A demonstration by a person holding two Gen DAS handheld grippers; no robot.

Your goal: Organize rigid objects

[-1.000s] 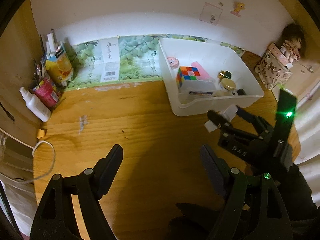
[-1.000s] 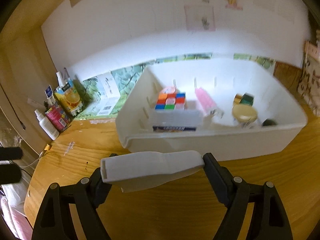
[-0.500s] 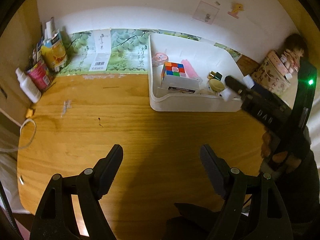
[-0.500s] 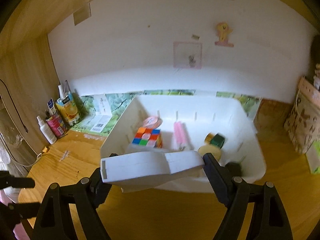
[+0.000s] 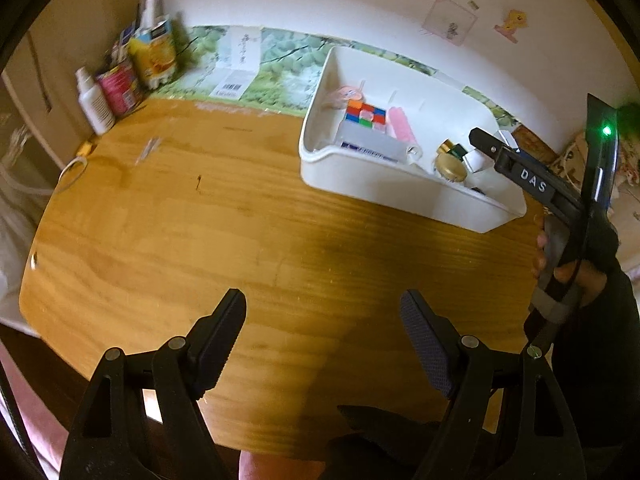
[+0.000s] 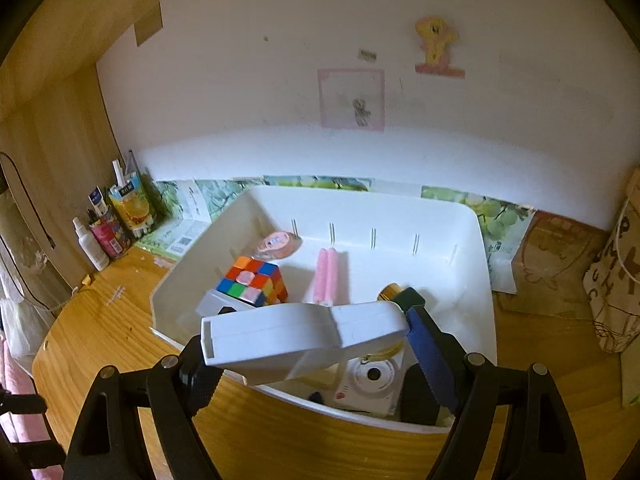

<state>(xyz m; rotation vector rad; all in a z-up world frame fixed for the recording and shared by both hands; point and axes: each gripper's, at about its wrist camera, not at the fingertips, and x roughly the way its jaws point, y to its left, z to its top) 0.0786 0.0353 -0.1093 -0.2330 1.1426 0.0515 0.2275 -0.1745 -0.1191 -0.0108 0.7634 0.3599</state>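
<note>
My right gripper point(image 6: 308, 354) is shut on a flat white plastic piece point(image 6: 304, 334), gripped end to end and held over the near edge of the white bin point(image 6: 486, 280). Inside the bin lie a colour cube point(image 6: 254, 284), a pink tape roll point(image 6: 278, 244), a pink stick point(image 6: 329, 276), a gold-lidded jar point(image 5: 450, 166) and a white instant camera point(image 6: 374, 380). My left gripper point(image 5: 322, 332) hangs open over bare wooden table point(image 5: 240, 240), well short of the bin point(image 5: 384, 184). In the left wrist view a gloved hand point(image 5: 580, 272) carries the right gripper's fingers point(image 5: 496, 150) above the bin.
A white spray bottle point(image 5: 94, 104), a red can point(image 5: 120, 86) and a juice carton point(image 5: 154, 54) crowd the back left corner. Leaf-printed paper point(image 5: 280, 64) runs along the wall. A patterned bag point(image 6: 616, 280) stands at the right. A white cable point(image 5: 70, 172) hangs at the table's left edge.
The right gripper has risen and travelled from in front of the bin to over its near rim, still holding the white piece. The left gripper has slid sideways and rolled, staying open.
</note>
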